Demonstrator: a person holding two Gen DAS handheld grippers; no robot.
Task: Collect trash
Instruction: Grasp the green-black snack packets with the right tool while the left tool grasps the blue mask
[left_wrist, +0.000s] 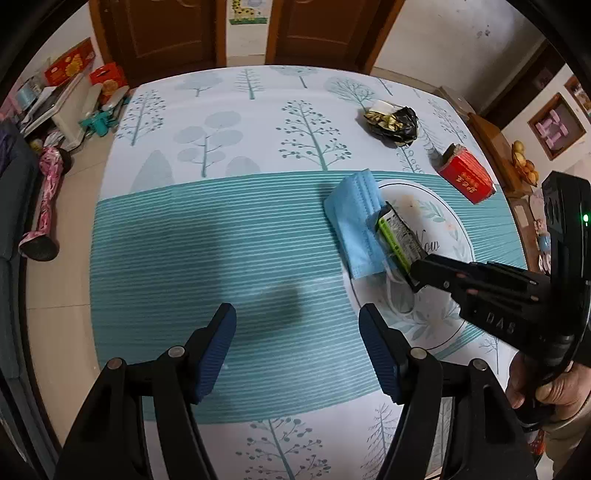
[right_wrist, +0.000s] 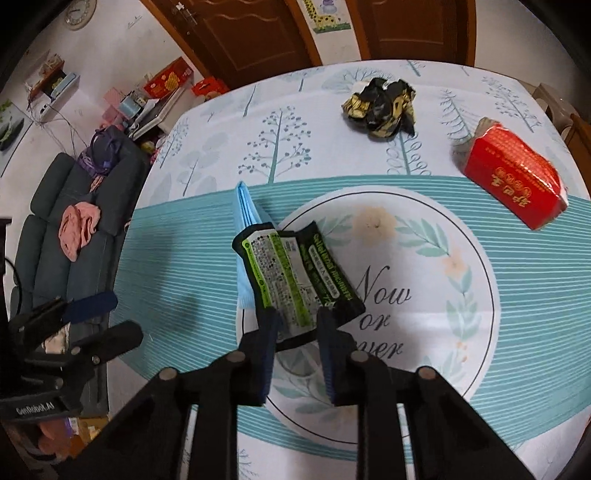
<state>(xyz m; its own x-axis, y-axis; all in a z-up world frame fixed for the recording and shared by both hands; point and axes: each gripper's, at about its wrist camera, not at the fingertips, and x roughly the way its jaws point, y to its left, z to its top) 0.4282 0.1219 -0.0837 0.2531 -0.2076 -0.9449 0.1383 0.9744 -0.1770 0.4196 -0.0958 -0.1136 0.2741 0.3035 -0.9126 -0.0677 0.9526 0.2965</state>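
A black and green snack wrapper (right_wrist: 291, 273) lies partly over a blue face mask (right_wrist: 245, 206) on the tablecloth's printed round motif. My right gripper (right_wrist: 299, 317) points steeply down, and its jaws are shut on the wrapper's near end. In the left wrist view the same wrapper (left_wrist: 399, 236) and mask (left_wrist: 351, 221) sit to the right, with the right gripper (left_wrist: 417, 275) at the wrapper's end. My left gripper (left_wrist: 297, 314) hangs open over the teal stripes with nothing between its fingers. A crumpled black and gold wrapper (right_wrist: 380, 107) and a red box (right_wrist: 513, 181) lie farther back.
The table (left_wrist: 221, 229) wears a cloth with tree prints and a teal striped band. A dark sofa (right_wrist: 74, 221) with clothes stands left of the table. Brown doors (right_wrist: 258, 33) lie behind. A person's hand (left_wrist: 546, 387) grips the right tool's handle.
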